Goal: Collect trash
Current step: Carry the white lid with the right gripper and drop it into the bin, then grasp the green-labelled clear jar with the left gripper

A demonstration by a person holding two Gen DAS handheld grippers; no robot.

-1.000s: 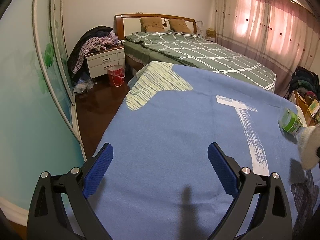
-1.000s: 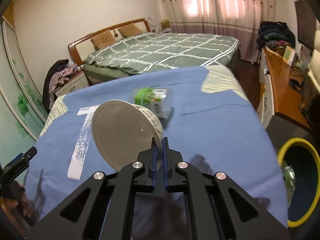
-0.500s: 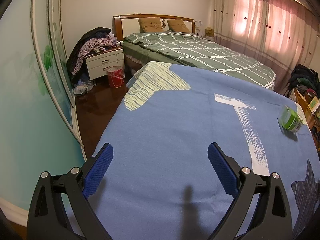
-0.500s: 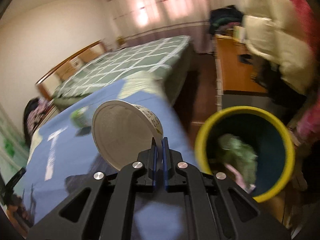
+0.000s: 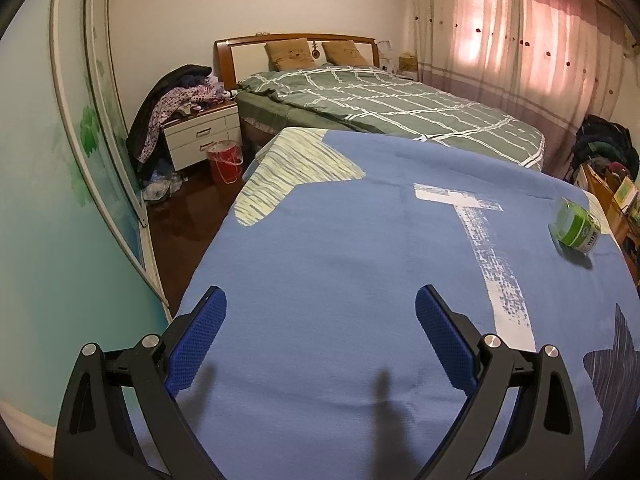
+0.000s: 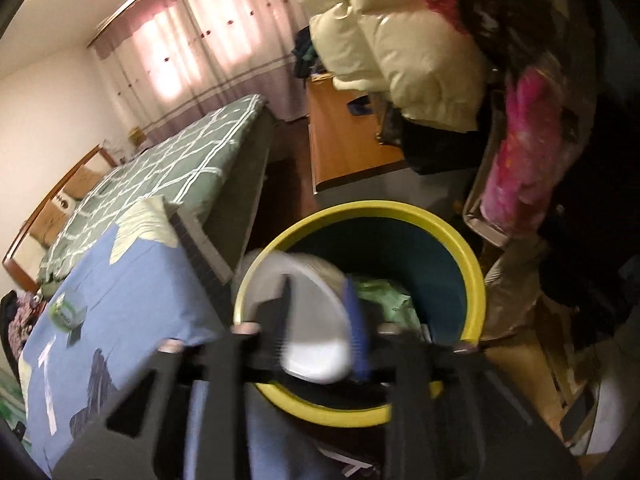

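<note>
The right gripper (image 6: pixel 320 312) is positioned directly over the yellow-rimmed bin (image 6: pixel 460 248), with the white paper bowl (image 6: pixel 316 320) in the gap between its two fingers. Its jaws have just been opening: half a second ago they were pinched flat on the bowl's rim, and now they stand apart, the bowl blurred between them and apparently no longer clamped. The release step therefore appears to be in progress, with the bowl dropping toward the bin interior, where green crumpled trash (image 6: pixel 384 296) already lies. A second ago this gripper held the bowl above the blue blanket (image 6: pixel 132 280); it has since swung past the bed edge to the bin beside it. The left gripper (image 5: pixel 320 336) hovers low over the same blanket with its jaws wide apart and nothing between the blue pads (image 5: pixel 198 334); its view is nearly unchanged over the last second. Farther out on the blanket, near the far right edge in the left view, the green-labelled plastic container (image 5: pixel 576 226) lies on its side, well apart from both grippers. It is judged to be the remaining item to collect. Beyond it stand the green checked bed (image 5: pixel 400 108) and pink curtains (image 5: pixel 520 32).
</note>
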